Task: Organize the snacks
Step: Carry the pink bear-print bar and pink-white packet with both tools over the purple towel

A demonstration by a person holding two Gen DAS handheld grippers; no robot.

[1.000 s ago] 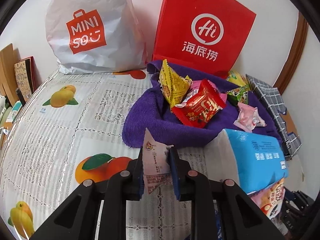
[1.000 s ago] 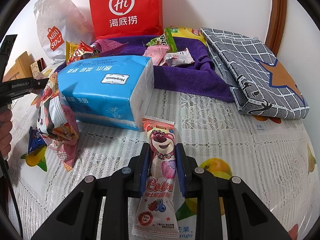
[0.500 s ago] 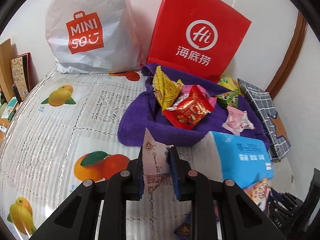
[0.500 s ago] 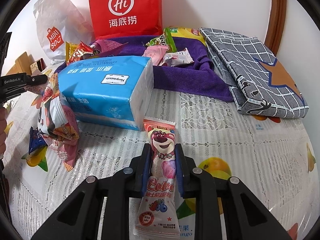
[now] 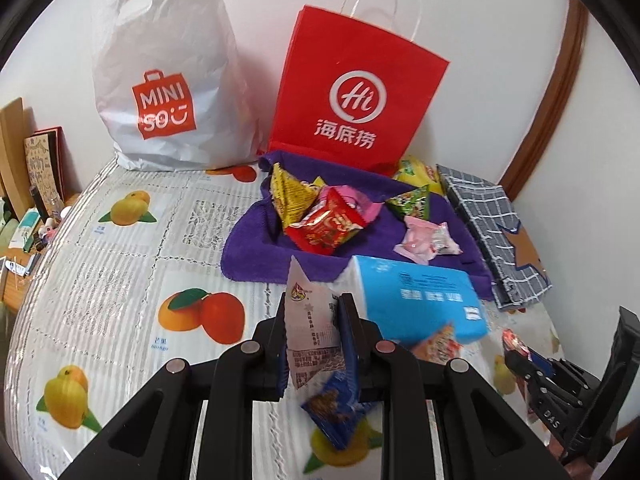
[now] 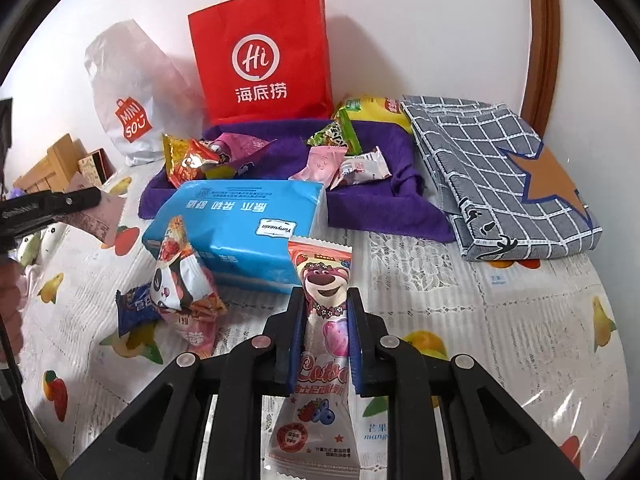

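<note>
My left gripper (image 5: 315, 305) is shut on a white and pink snack packet (image 5: 308, 320), held above the fruit-print tablecloth (image 5: 120, 280). In the right wrist view my right gripper (image 6: 326, 300) is shut on a pink bear-print Lotso packet (image 6: 325, 276), lifted in front of the blue tissue pack (image 6: 240, 224). A purple towel (image 5: 256, 248) behind it carries several snacks, among them a red packet (image 5: 328, 228) and a pink one (image 5: 426, 238). A panda packet (image 6: 180, 280) and a small blue packet (image 6: 136, 308) lie on the tablecloth.
A red paper bag (image 5: 352, 104) and a white plastic bag (image 5: 164, 92) stand against the back wall. A folded grey checked cloth (image 6: 500, 184) lies right of the towel. Books and small items (image 5: 36, 184) crowd the left edge. A person's hand (image 6: 10, 300) shows at far left.
Both grippers have risen with their packets, so the table looks farther off. The Lotso packet has left the tablecloth. A blue packet has come into view under the left gripper.
</note>
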